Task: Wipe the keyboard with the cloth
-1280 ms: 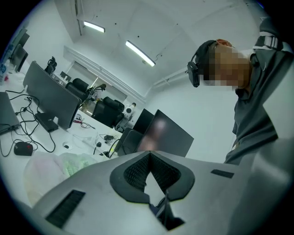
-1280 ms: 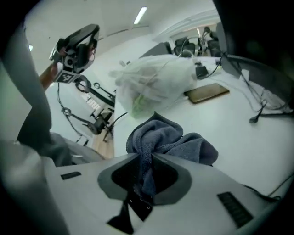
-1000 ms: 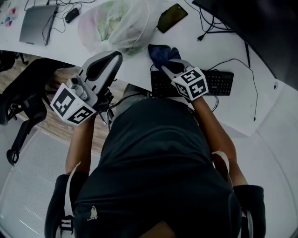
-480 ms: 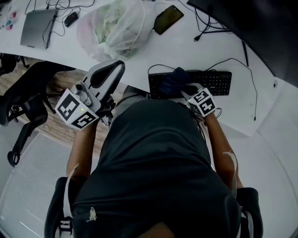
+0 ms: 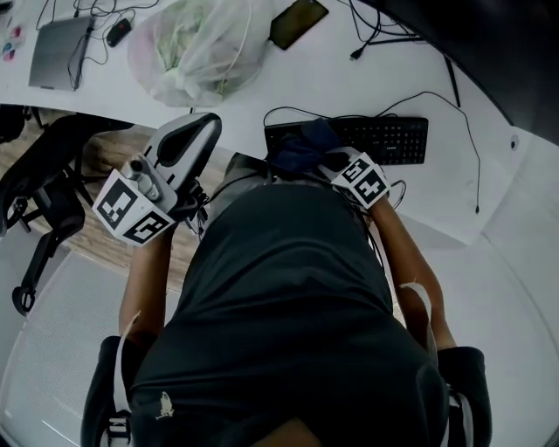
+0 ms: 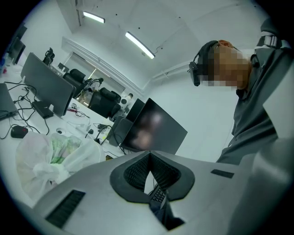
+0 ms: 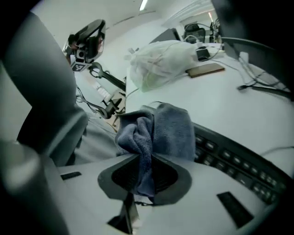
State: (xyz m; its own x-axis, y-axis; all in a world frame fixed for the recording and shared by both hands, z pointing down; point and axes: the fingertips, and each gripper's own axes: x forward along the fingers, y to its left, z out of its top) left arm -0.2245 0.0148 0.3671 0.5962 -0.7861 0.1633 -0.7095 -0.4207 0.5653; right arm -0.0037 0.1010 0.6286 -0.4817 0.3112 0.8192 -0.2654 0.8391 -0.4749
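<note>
A black keyboard lies on the white desk. A bunched blue cloth rests on the keyboard's left end, and my right gripper is shut on it. In the right gripper view the cloth is pinched between the jaws of the right gripper, with keyboard keys just to the right. My left gripper hovers off the desk's near edge, left of the keyboard. Seen from its own camera, the left gripper is shut with nothing in it.
A white plastic bag sits at the back of the desk, with a phone to its right and a laptop at far left. Cables run around the keyboard. A black office chair stands to the left.
My right gripper has drawn the cloth from beyond the keyboard's far left corner down onto its left keys, then slightly leftwards. The left gripper has hardly moved.
</note>
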